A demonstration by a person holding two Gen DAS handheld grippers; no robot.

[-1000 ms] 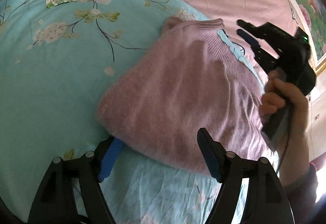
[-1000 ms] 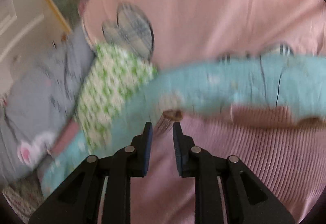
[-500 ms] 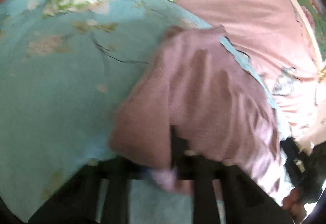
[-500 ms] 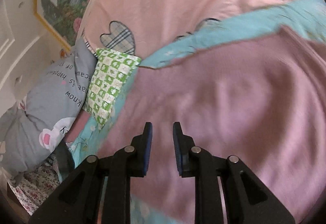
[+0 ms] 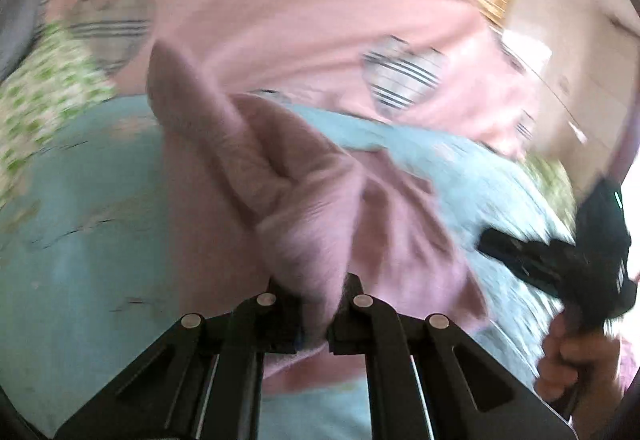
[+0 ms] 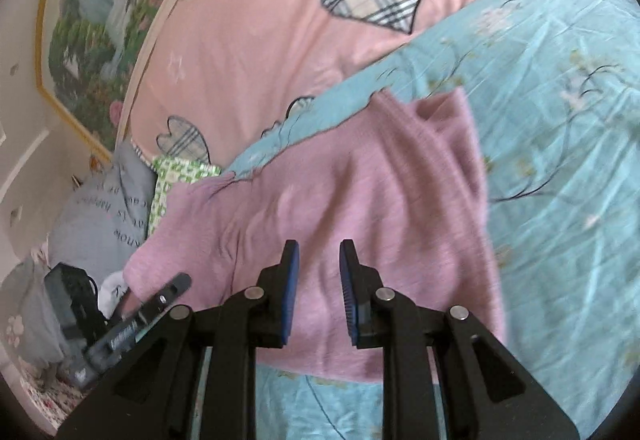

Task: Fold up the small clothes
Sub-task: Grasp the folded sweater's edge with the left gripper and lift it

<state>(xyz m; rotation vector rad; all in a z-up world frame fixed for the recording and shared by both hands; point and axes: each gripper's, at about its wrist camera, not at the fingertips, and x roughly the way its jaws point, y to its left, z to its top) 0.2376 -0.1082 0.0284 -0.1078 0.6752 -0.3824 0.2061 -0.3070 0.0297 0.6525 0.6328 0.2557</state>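
A pink knitted garment [image 5: 304, 200] lies on the turquoise floral sheet [image 5: 92, 240]. My left gripper [image 5: 316, 308] is shut on its near edge and lifts it into a raised fold. The garment also shows in the right wrist view [image 6: 340, 196], spread flat on the sheet [image 6: 560, 120]. My right gripper [image 6: 318, 272] hovers just above it with its jaws a narrow gap apart and nothing between them. The right gripper shows at the right edge of the left wrist view [image 5: 500, 240], and the left gripper at the lower left of the right wrist view [image 6: 176, 286].
A pink quilt with plaid hearts [image 6: 280, 20] lies beyond the sheet. A green checked pillow [image 5: 44, 96] and a grey printed pillow [image 6: 100, 216] lie at the head of the bed. A landscape picture [image 6: 100, 20] hangs on the wall.
My left gripper has shut on the garment's near edge and lifted it. My right gripper has moved from the far edge to over the garment's near part.
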